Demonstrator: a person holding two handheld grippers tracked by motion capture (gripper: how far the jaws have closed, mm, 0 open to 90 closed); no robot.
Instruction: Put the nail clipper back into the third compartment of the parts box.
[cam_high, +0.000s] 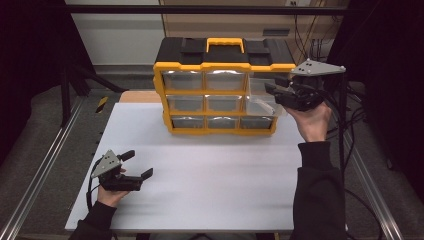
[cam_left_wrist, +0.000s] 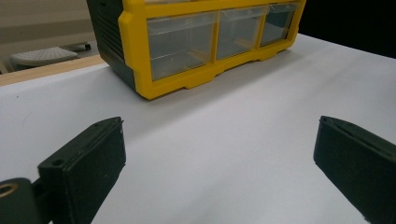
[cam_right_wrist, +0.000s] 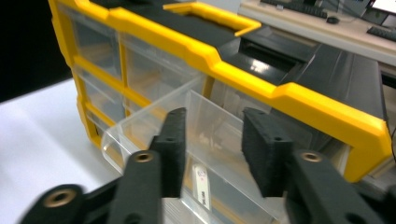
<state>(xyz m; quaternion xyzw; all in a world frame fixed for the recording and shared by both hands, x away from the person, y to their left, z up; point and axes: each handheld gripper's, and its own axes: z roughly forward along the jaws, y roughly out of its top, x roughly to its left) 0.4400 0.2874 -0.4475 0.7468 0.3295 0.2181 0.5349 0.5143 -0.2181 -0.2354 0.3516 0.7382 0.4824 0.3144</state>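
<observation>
The left tool (cam_high: 134, 166) rests low near the front left corner of the white desk (cam_high: 210, 175), its jaws spread wide and empty, well apart from the organizer. The yellow-and-black drawer organizer (cam_high: 220, 90) stands at the back middle of the desk (nine clear drawers in a three-by-three grid). Its top right drawer (cam_right_wrist: 196, 135) is pulled out. At the right, the right tool (cam_right_wrist: 212, 154) hovers over that open drawer, jaws parted, gripping nothing.
</observation>
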